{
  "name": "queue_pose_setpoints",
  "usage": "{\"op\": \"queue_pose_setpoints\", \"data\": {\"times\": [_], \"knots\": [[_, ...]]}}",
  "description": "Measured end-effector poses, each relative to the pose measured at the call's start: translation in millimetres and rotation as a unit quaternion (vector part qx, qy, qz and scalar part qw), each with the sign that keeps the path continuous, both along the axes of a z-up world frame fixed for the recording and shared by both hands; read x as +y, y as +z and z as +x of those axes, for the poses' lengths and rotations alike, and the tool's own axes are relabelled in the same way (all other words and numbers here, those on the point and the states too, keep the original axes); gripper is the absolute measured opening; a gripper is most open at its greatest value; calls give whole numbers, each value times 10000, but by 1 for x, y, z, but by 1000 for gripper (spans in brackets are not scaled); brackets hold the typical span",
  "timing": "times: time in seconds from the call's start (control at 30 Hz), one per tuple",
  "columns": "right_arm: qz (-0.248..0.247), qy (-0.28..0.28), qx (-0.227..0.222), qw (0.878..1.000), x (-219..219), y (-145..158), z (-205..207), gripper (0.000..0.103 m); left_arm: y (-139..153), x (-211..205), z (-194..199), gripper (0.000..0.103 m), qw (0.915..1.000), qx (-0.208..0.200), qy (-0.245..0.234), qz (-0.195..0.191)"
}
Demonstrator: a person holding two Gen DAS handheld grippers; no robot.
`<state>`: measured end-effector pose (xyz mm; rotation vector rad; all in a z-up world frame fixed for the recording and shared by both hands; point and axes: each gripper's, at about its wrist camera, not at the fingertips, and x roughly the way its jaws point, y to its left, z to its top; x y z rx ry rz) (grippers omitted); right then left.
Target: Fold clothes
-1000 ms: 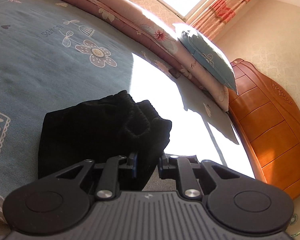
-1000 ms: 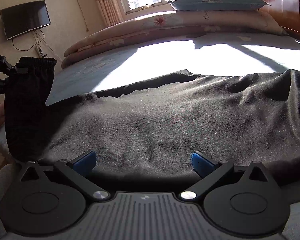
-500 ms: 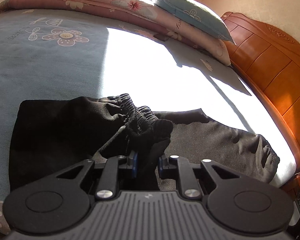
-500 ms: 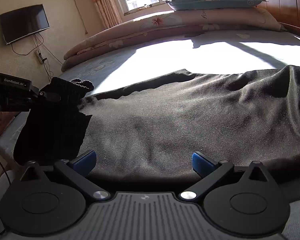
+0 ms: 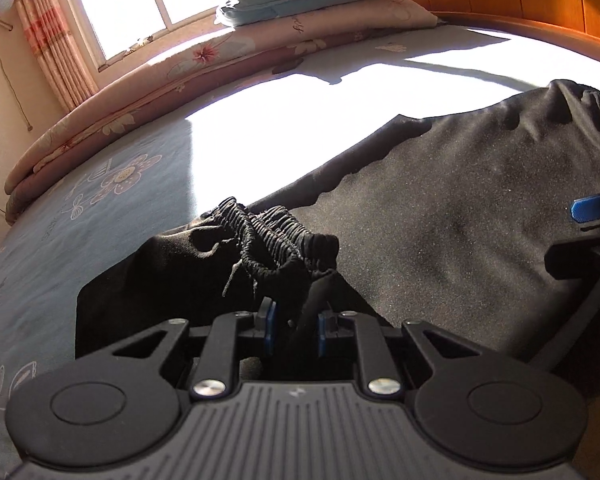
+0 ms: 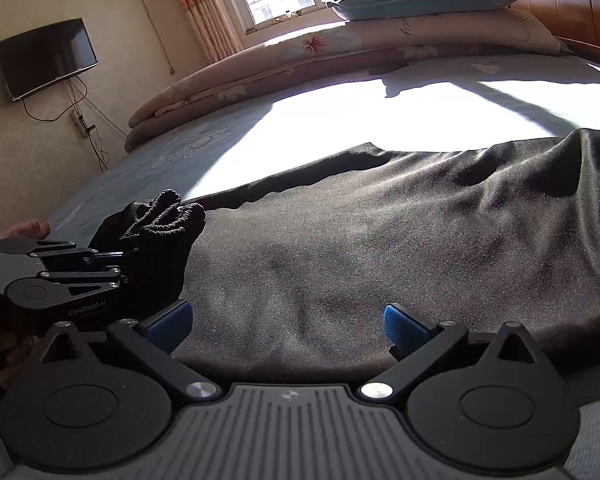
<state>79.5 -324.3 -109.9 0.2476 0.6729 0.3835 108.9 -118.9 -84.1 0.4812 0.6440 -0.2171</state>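
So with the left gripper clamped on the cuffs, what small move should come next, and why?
Probably carry the cuffs further across toward the far end of the trousers. The left gripper holds them bunched above the spread cloth, not yet laid down, while the right gripper sits open over the cloth, gripping nothing.
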Motion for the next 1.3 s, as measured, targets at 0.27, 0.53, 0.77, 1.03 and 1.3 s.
{"op": "queue_pose_setpoints", "data": {"times": [0.27,0.53,0.77,1.03,1.3], "knots": [[-418,-16,-7,9991,13,-6,1,103,-9,-2,-18,30,9983,-271,-361,381],[-445,-5,-38,9990,13,-7,-2,103,22,24,-47,55,9972,-478,-549,196],[-435,-43,-44,9990,11,-7,-3,103,43,80,-65,71,9922,-813,-114,943],[-313,-84,-24,9995,6,-7,-3,103,32,98,-79,74,9854,-613,-214,1575],[-219,-101,-22,9997,1,-7,-5,103,-7,69,-69,74,9780,-514,-499,1959]]}}
